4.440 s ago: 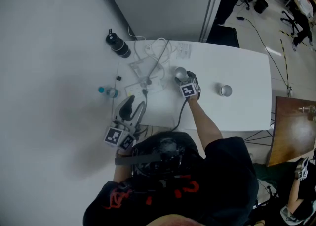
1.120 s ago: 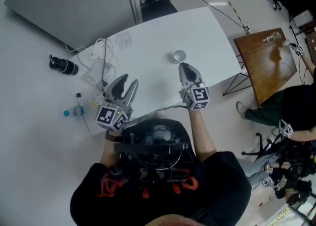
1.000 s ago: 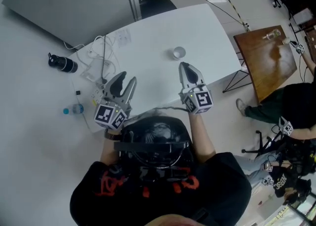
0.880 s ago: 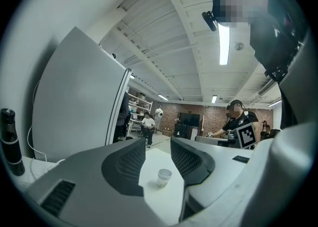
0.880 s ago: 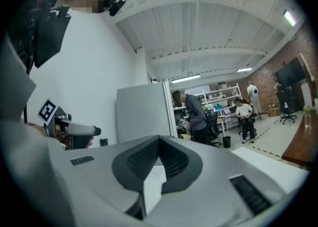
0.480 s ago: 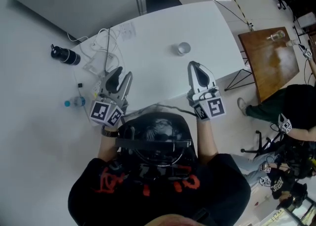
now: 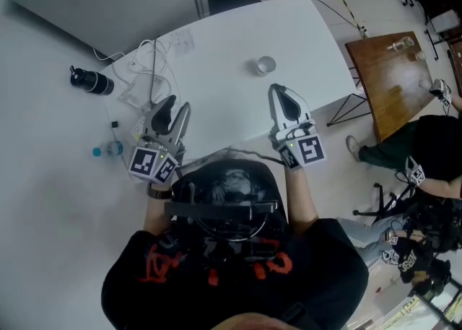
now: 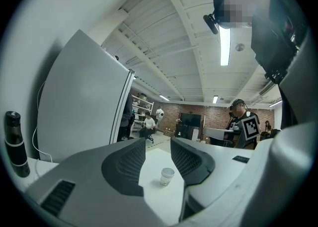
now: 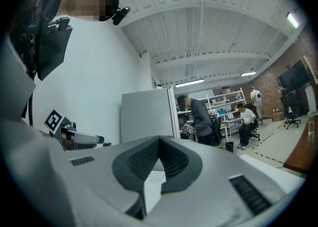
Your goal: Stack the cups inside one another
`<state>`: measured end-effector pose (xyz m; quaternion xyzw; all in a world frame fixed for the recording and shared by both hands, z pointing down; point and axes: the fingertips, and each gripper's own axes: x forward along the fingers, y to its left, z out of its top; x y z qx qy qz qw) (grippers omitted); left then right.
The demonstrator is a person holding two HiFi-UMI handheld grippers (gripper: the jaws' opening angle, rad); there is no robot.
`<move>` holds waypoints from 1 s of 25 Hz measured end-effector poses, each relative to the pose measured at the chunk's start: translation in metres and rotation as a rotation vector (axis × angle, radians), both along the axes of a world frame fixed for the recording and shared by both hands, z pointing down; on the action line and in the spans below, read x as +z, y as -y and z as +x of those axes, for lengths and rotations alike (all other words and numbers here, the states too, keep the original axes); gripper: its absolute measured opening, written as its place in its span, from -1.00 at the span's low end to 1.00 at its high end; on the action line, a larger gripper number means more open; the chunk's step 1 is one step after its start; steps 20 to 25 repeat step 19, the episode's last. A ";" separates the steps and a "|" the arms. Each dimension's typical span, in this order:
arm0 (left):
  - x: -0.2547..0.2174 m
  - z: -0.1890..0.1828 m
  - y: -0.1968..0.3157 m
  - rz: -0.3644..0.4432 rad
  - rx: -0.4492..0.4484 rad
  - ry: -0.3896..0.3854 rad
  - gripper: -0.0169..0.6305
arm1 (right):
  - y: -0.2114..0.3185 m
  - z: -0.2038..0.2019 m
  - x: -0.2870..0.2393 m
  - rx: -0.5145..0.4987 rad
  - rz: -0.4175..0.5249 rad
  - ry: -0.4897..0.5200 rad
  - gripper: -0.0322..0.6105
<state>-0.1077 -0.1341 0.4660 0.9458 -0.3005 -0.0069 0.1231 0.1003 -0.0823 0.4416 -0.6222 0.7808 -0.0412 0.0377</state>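
A black bottle (image 7: 90, 81) stands at far left, next to loose cables (image 7: 148, 68) on the left end of the white bench (image 7: 231, 105). The left tool (image 7: 177, 106) hovers level over the bench's near edge with its jaws spread and nothing between them. Its own view looks through the gap at a lone cup (image 7: 265, 66) standing upright, well off toward the far side.

The right tool (image 7: 278, 90) hangs at the near edge too, jaws pressed together on nothing and well apart from the cup. A few seconds earlier this tool was at a cup in mid-bench, with a second cup standing apart to its right. Now only one cup shows on the bench, and both tools have drawn back toward the person, the right one lifting as it came.

That points to the cups already being nested and the stacking likely finished. Whether the inner cup sits fully down is too small to tell.

Past the bench's right end are a wooden table (image 7: 390, 68) and a seated person (image 7: 426, 155).
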 end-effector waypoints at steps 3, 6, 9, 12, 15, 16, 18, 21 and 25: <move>-0.002 0.000 0.000 -0.001 -0.003 -0.007 -0.44 | 0.000 0.001 0.001 -0.004 0.000 -0.011 -0.89; -0.002 -0.001 0.001 0.001 -0.005 -0.012 -0.44 | 0.003 -0.002 -0.003 -0.011 0.010 -0.024 -0.89; -0.003 -0.002 0.004 0.001 -0.008 -0.010 -0.44 | 0.007 -0.006 -0.009 -0.017 0.018 -0.031 -0.89; -0.006 -0.004 0.005 0.010 -0.012 -0.013 -0.44 | 0.008 -0.008 -0.011 -0.023 0.022 -0.041 -0.89; -0.009 -0.003 0.006 0.027 -0.022 -0.006 -0.48 | 0.008 -0.006 -0.009 -0.018 0.016 -0.036 -0.89; -0.009 -0.004 0.006 0.033 -0.030 -0.002 -0.54 | 0.008 -0.006 -0.007 -0.015 0.008 -0.034 -0.89; -0.010 -0.006 0.008 0.042 -0.041 0.001 -0.59 | 0.008 -0.006 -0.003 -0.014 -0.011 -0.036 -0.89; -0.011 -0.007 0.009 0.045 -0.046 0.002 -0.59 | 0.008 -0.007 -0.001 -0.015 -0.019 -0.039 -0.89; -0.011 -0.007 0.009 0.045 -0.046 0.002 -0.59 | 0.008 -0.007 -0.001 -0.015 -0.019 -0.039 -0.89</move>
